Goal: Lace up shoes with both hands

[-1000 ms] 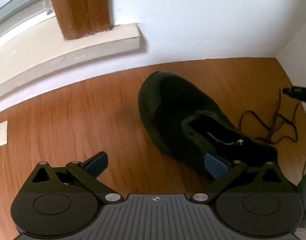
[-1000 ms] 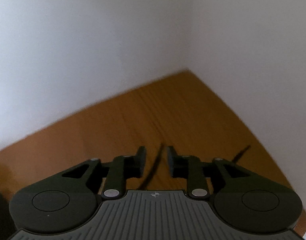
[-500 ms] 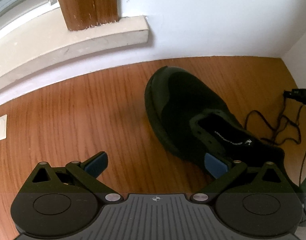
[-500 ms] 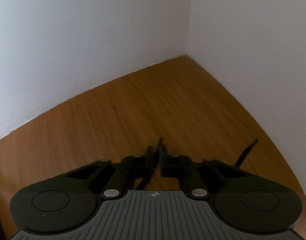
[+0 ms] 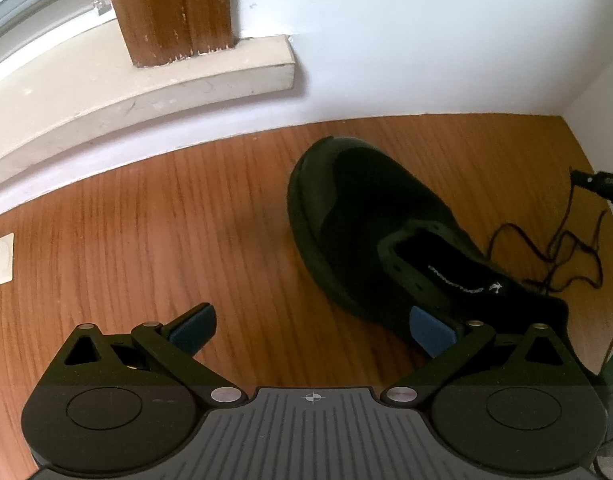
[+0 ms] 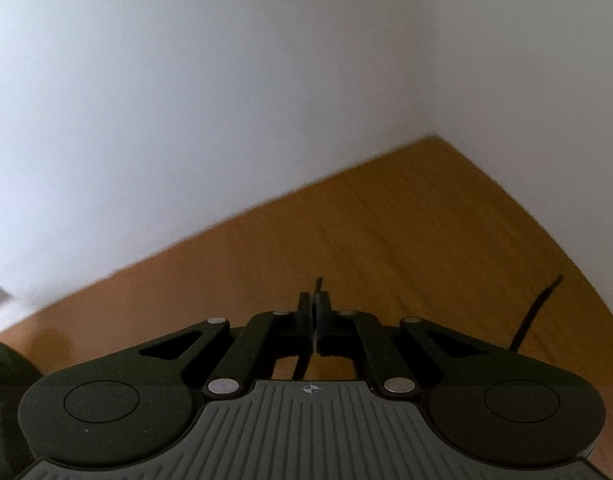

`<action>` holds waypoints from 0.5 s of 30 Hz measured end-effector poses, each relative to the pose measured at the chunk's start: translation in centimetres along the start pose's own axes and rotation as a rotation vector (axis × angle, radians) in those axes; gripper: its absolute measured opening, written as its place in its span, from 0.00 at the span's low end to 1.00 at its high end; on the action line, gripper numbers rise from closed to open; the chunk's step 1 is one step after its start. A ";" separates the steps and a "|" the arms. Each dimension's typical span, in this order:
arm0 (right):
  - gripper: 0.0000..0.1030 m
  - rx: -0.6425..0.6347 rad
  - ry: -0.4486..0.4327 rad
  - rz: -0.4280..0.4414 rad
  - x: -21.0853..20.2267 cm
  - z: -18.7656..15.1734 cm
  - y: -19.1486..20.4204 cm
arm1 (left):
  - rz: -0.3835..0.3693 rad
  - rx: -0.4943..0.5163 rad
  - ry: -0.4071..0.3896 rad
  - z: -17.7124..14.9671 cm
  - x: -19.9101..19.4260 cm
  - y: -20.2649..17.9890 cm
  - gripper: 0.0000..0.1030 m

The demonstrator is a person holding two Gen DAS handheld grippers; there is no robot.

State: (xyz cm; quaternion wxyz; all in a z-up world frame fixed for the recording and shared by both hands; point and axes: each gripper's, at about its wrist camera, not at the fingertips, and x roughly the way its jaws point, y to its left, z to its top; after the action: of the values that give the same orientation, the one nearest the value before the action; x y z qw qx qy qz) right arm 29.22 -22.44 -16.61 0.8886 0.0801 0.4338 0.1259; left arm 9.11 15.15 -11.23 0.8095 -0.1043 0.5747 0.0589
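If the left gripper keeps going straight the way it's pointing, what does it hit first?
Most likely the bare wooden floor, just left of the black shoe. The left gripper is open, with the shoe's heel end beside its right finger, so that finger might brush the shoe first; depth is hard to judge.

The only lettering sits on the tongue (image 5: 462, 276) of the black shoe (image 5: 370, 220), seen from the left wrist: a short line of small white print running along the tongue, too small and blurred to read, with a small white logo mark at its near end whose shape cannot be made out. A small crosshair sign (image 5: 313, 397) is printed at the far middle edge of the left gripper's grey ribbed body, and the same crosshair sign (image 6: 310, 389) stands on the right gripper's body. No numbers or other words can be read.
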 end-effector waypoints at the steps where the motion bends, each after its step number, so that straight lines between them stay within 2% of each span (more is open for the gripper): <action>1: 0.03 -0.002 -0.011 0.011 -0.5 0.2 0.1 | -0.002 0.003 -0.001 0.0 0.0 -0.1 1.00; 8: 0.03 -0.008 -0.057 0.095 -3.6 1.4 1.9 | -0.018 0.058 -0.030 0.4 -0.7 -1.6 1.00; 15: 0.03 -0.042 -0.085 0.181 -5.6 2.1 4.7 | -0.025 0.154 -0.113 1.3 -2.1 -3.7 1.00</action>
State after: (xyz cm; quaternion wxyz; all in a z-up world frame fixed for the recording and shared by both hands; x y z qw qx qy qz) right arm 26.80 -19.67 -9.92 0.8926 0.1057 0.3839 0.2113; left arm 10.39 11.96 -8.46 0.8469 -0.0456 0.5297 0.0102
